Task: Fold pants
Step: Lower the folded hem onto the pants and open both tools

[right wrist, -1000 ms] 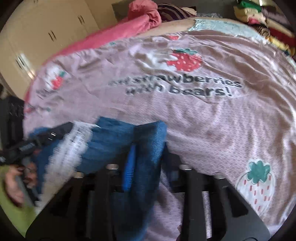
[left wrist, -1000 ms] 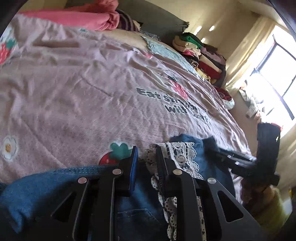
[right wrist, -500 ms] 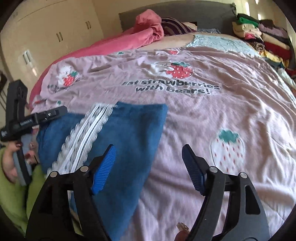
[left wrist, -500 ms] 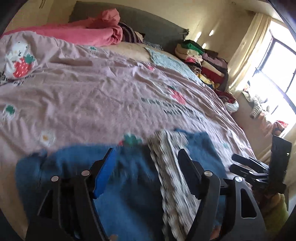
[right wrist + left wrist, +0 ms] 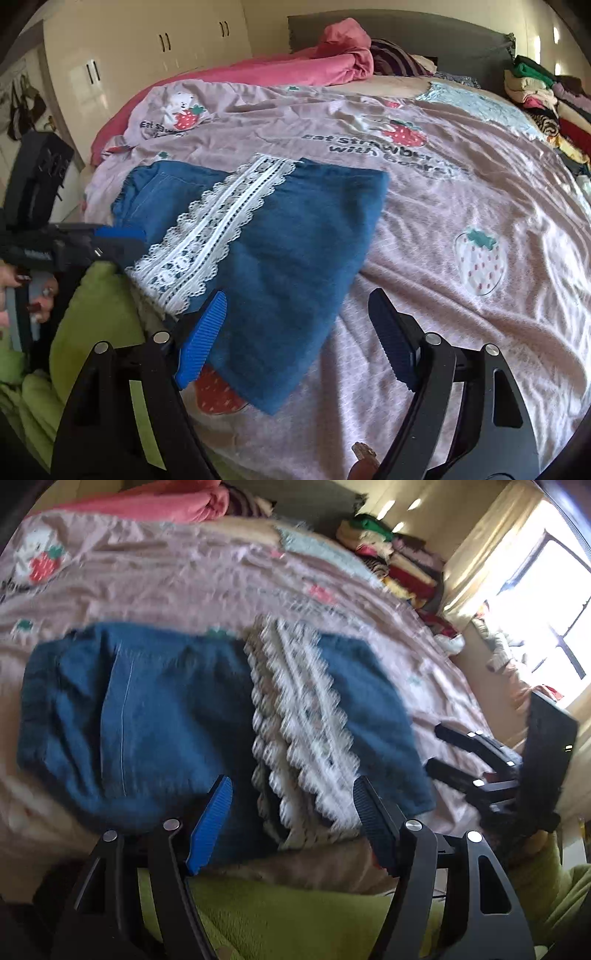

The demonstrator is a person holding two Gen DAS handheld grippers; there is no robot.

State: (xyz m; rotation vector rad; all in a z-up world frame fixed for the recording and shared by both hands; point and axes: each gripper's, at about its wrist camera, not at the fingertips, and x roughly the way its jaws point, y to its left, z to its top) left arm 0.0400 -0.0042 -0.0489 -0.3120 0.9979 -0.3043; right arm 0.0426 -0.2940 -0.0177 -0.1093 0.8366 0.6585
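Left gripper (image 5: 291,823): jaws apart and narrowing slightly, nothing pinched; the near edge of the pants (image 5: 147,716) sits just past the tips, lace strip (image 5: 295,720) running between the two pads in view but not touched. Right gripper (image 5: 295,332): jaws wide, opening a bit more, nothing in them; the near right corner of the pants (image 5: 288,251) lies just ahead of the blue left pad (image 5: 201,338), bare bedspread (image 5: 461,206) under the right pad.

The pants lie flat on the bed as a folded blue denim bundle, at the near left part of the bedspread, close to the person's green-clad lap (image 5: 92,306). The long axis runs across the left wrist view, side to side; in the right wrist view it slants from far left to near centre. The lace strip (image 5: 218,229) crosses the bundle from the near edge up to the far edge.

Which hand is nearer: left jaws centred on the bundle, right jaws off its right end. The left gripper (image 5: 74,247) shows at the left edge of the right view, beside the bundle's left end.

Judgement: one fold looks done and released; another fold along the long axis likely needs both hands at opposite ends. Left view is blurred, so edges there are rough.

Pile of folded clothes (image 5: 546,99) is far right, well apart.
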